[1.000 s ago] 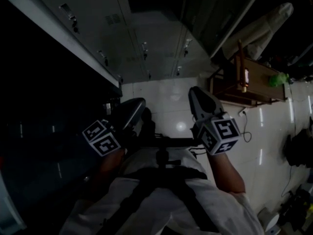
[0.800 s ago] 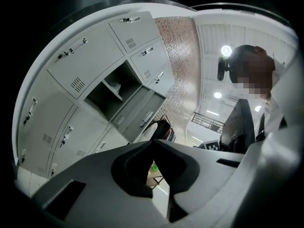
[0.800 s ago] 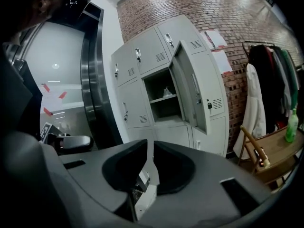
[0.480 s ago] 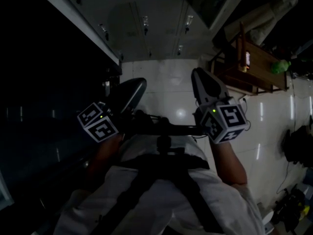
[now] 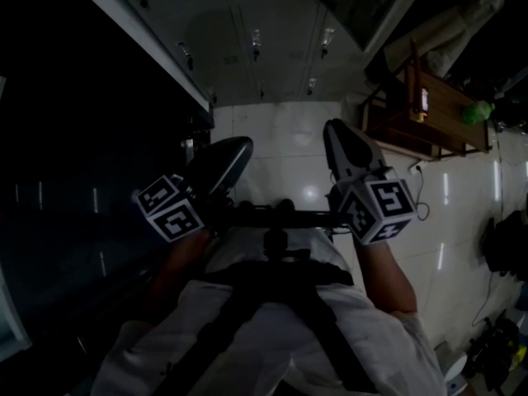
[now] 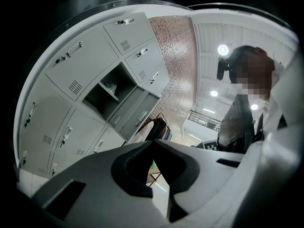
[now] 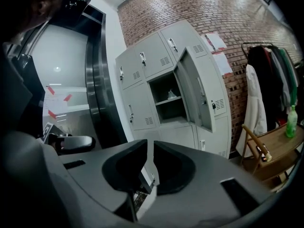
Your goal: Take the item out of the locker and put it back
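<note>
You have not begun the real work, by the look of it: the locker (image 7: 167, 112) stands open with its door (image 7: 202, 91) swung out to the right. The item (image 7: 171, 95), a small pale thing too far off to make out, sits on the shelf inside, in the upper compartment. So taking it out and putting it back are both left to do, and you first need to close the distance, since both tools are well apart from the locker bank. Your left gripper (image 6: 152, 142) has its fingers pressed together at the tips with nothing between them. On your right gripper (image 7: 150, 144) the fingers are nearly together, with only a thin slit showing and nothing in it. You will have to spread one pair before reaching in. Both tools are held out in front of your body above the floor (image 5: 285, 139), glossy white tile that throws back the ceiling lights. The room itself is dim in the head view. Behind the grey lockers is a brick wall (image 7: 213, 13), with coats (image 7: 266, 75) hanging on a rack to the right. Below them a wooden desk (image 7: 273, 147) carries a green bottle (image 7: 290, 122).
</note>
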Demonstrator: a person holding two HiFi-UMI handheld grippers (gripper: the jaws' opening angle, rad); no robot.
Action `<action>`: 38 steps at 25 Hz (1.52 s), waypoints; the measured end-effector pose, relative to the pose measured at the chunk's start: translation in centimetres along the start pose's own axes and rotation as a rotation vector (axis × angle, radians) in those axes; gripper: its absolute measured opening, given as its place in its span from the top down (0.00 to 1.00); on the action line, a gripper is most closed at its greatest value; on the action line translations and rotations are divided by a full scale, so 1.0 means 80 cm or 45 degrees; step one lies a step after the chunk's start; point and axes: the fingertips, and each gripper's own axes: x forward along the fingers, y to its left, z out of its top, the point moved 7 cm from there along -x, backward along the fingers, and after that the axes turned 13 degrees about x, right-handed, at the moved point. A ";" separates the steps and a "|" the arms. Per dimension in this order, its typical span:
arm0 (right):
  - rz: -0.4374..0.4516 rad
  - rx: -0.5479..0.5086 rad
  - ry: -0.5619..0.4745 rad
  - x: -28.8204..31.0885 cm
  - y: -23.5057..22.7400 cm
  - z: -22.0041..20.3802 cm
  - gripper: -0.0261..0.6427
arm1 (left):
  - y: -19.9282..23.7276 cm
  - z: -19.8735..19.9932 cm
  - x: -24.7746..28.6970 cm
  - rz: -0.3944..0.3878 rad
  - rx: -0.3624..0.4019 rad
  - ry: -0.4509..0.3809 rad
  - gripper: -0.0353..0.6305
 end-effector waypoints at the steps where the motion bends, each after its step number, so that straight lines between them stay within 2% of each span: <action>1: 0.001 0.002 0.001 0.001 0.006 -0.002 0.91 | 0.001 0.001 -0.006 -0.002 -0.003 0.004 0.96; 9: -0.030 -0.001 -0.009 0.007 0.040 -0.020 0.91 | 0.011 0.006 -0.041 -0.031 -0.013 0.000 0.96; 14: -0.063 0.020 0.033 -0.005 0.057 -0.044 0.91 | 0.004 -0.004 -0.064 -0.045 -0.060 0.021 0.96; 18: -0.068 -0.002 0.035 -0.004 0.074 -0.044 0.96 | 0.007 0.004 -0.072 -0.064 -0.060 0.018 0.96; 38: -0.045 -0.090 0.093 -0.018 0.114 -0.074 0.98 | -0.014 -0.008 -0.104 -0.099 -0.083 0.017 0.96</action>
